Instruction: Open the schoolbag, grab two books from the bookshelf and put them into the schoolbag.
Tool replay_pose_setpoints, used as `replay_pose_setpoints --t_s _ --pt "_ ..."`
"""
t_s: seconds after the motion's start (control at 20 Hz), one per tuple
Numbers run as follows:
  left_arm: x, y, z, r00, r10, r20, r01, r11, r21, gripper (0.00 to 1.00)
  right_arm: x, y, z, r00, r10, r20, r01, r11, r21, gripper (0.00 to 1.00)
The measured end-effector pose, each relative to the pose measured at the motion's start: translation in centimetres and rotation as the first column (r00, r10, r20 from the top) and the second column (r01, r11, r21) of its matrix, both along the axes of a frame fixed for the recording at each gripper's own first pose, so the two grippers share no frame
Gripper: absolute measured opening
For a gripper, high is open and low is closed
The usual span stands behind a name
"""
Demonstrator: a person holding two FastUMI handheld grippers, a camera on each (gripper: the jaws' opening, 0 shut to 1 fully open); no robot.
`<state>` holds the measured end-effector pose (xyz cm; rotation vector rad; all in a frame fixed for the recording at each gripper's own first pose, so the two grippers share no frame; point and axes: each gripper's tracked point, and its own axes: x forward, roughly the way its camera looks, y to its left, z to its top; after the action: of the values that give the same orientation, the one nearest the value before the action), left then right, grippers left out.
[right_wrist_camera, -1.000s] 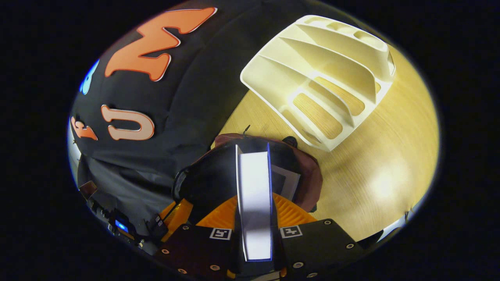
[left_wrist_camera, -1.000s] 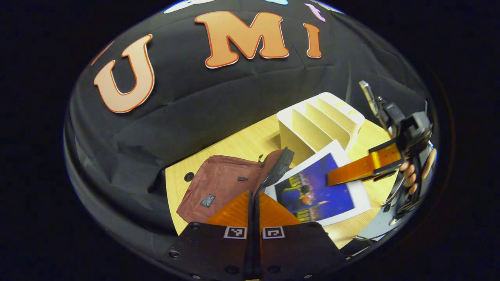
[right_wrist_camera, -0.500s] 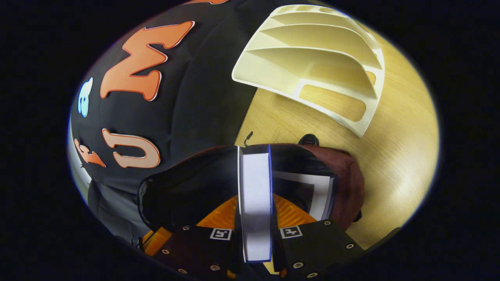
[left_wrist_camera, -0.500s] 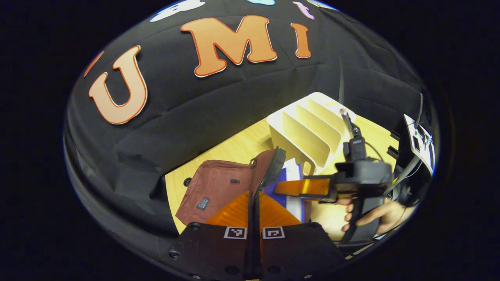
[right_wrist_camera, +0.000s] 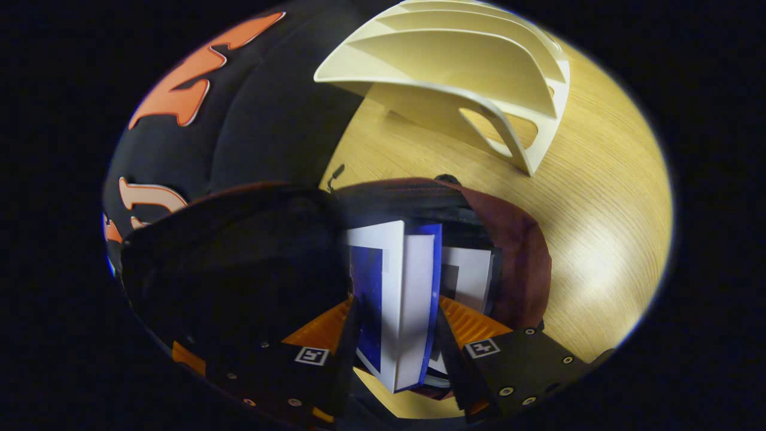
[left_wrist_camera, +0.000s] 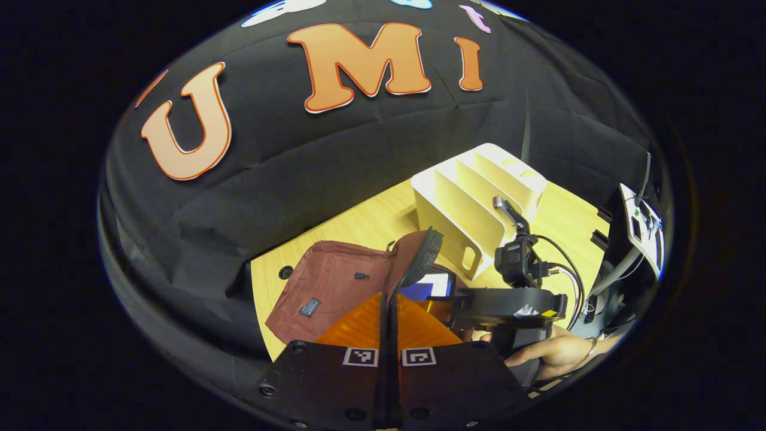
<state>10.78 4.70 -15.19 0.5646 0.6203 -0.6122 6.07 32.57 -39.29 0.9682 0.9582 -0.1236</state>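
Your right gripper (right_wrist_camera: 398, 311) has its fingers spread wide; the blue-and-white book (right_wrist_camera: 398, 299) stands between them, leaning, pages fanned, and I can't tell if either pad still touches it. The book sits inside the open mouth of the maroon schoolbag (right_wrist_camera: 520, 263), beside a second book (right_wrist_camera: 470, 278) already in there. Your left gripper (left_wrist_camera: 389, 317) is clamped on the schoolbag's zipper edge (left_wrist_camera: 419, 263), holding the flap up. The bag lies on the wooden table (right_wrist_camera: 598, 197). The white bookshelf (right_wrist_camera: 455, 66) stands just behind it, slots bare.
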Motion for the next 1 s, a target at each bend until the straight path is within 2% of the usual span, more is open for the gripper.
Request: replay_pose_setpoints --t_s 0.05,0.1,0.15,0.4,0.6,0.85,0.9,0.95,1.0 --pt "-0.1 0.0 0.1 1.000 0.002 -0.001 -0.002 1.000 -0.003 0.01 -0.3 -0.2 -0.2 1.000 0.008 -0.014 -0.008 1.000 -0.014 0.76" --pt "-0.3 0.1 0.0 1.000 0.004 -0.005 -0.004 1.000 -0.008 0.01 -0.5 -0.1 -0.1 1.000 0.016 -0.018 -0.016 1.000 -0.015 0.94" --pt "-0.3 0.2 0.0 1.000 0.008 -0.009 -0.008 1.000 -0.014 0.01 -0.8 -0.4 0.2 0.999 0.030 -0.030 -0.031 0.999 -0.025 0.98" --pt "-0.3 0.2 -0.6 0.998 0.045 -0.033 -0.046 0.998 -0.043 0.00 -1.8 -4.7 2.0 0.998 0.066 -0.019 -0.068 0.992 -0.104 0.98" --pt "-0.6 0.1 -1.8 0.996 0.067 -0.054 -0.070 0.997 -0.042 0.01 -4.0 -9.2 2.9 0.996 0.085 -0.038 -0.090 0.982 -0.164 0.97" --pt "-1.9 0.0 -3.6 0.991 0.077 -0.113 -0.083 0.995 -0.046 0.09 -7.1 -14.6 3.6 0.986 0.141 -0.090 -0.159 0.956 -0.245 0.98" --pt "-2.2 -0.2 -3.9 0.989 0.078 -0.123 -0.084 0.995 -0.047 0.27 -7.4 -15.5 3.7 0.985 0.142 -0.094 -0.162 0.954 -0.253 0.98" --pt "-2.5 -0.3 -4.3 0.989 0.076 -0.127 -0.082 0.996 -0.041 0.31 -7.6 -16.3 4.0 0.984 0.144 -0.100 -0.166 0.953 -0.255 0.98" --pt "-2.9 -0.4 -4.4 0.990 0.077 -0.120 -0.082 0.996 -0.035 0.54 -7.6 -17.1 4.3 0.984 0.149 -0.100 -0.170 0.951 -0.258 0.98"
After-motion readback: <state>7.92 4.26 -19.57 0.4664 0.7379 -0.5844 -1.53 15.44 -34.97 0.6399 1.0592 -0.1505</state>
